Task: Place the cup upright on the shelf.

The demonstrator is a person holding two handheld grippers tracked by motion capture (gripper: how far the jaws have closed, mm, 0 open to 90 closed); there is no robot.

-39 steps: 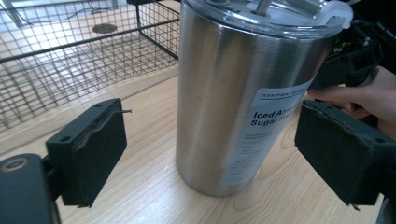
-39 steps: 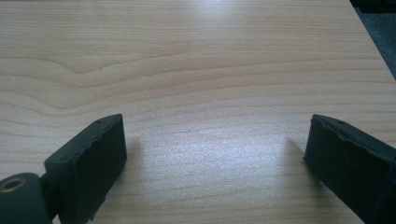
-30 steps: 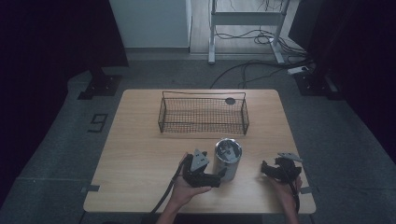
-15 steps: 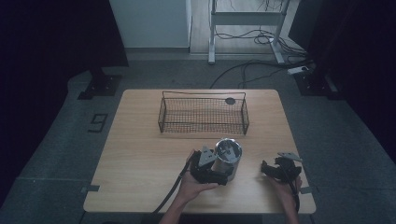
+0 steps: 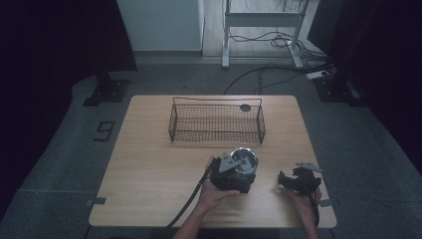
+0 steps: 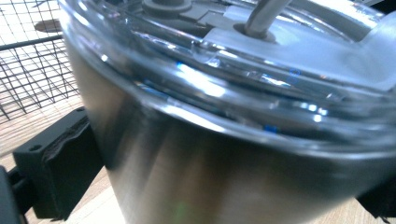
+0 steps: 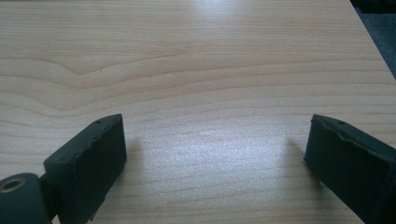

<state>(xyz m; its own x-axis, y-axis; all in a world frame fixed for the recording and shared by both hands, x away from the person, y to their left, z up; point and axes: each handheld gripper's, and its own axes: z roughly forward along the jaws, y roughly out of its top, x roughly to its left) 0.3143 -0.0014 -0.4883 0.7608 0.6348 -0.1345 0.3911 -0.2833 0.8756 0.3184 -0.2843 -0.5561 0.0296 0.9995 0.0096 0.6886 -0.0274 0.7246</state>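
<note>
Steel tumbler [image 5: 245, 164] upright on table [image 5: 149, 164], just at 6 o'clock of wire basket [image 5: 217, 124], not yet in it

Left gripper [image 5: 239, 174] jaws have just been opening, now spread wide around tumbler wall, one pad [image 6: 60, 163] apart from steel; grasp not made

Right gripper [image 5: 293, 180] at 3 o'clock of tumbler, jaws apart, nothing between

Left to do, likely: clamp, lift, place in basket

Basket empty; tumbler capped by clear lid [image 6: 261, 60], contents unseen

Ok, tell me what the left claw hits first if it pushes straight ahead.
The steel tumbler with the clear lid, almost at once: it already sits between the left claw's jaws, which have just been opening. Whether the pads touch its wall is unclear.
</note>
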